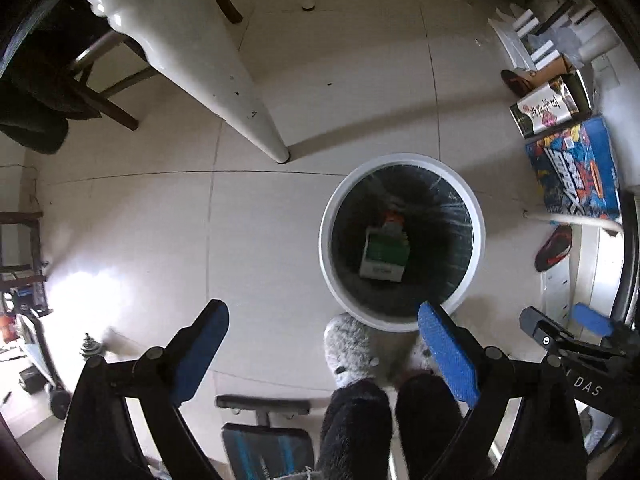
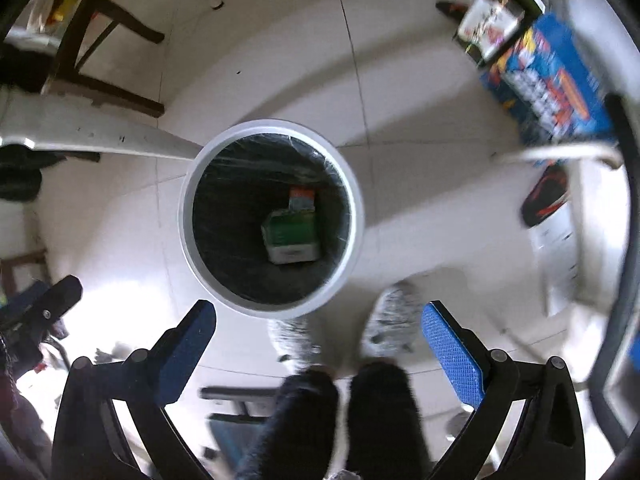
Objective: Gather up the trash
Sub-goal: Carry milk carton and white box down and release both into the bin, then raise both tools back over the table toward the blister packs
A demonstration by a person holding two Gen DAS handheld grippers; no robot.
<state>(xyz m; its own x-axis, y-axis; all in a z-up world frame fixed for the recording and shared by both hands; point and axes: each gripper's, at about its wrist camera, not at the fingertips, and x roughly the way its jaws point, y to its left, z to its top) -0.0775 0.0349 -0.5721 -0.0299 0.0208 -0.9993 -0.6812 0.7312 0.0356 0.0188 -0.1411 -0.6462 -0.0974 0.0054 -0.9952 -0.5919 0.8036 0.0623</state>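
A round white trash bin (image 1: 478,216) with a black liner stands on the tiled floor; it also shows in the right wrist view (image 2: 358,216). A green and white carton (image 1: 385,257) (image 2: 292,236) and a smaller orange-topped pack (image 1: 394,220) (image 2: 303,198) lie at its bottom. My left gripper (image 1: 322,350) is open and empty, above the floor just left of the bin. My right gripper (image 2: 318,354) is open and empty, above the bin's near rim. The right gripper also shows in the left wrist view (image 1: 568,328).
A white table leg (image 1: 248,120) stands left of the bin. Dark wooden chairs (image 2: 100,40) stand behind it. Colourful boxes (image 1: 576,168) and a black and red shoe (image 1: 554,248) lie at the right. The person's grey slippers (image 1: 348,352) are next to the bin. A bench (image 1: 264,436) is below.
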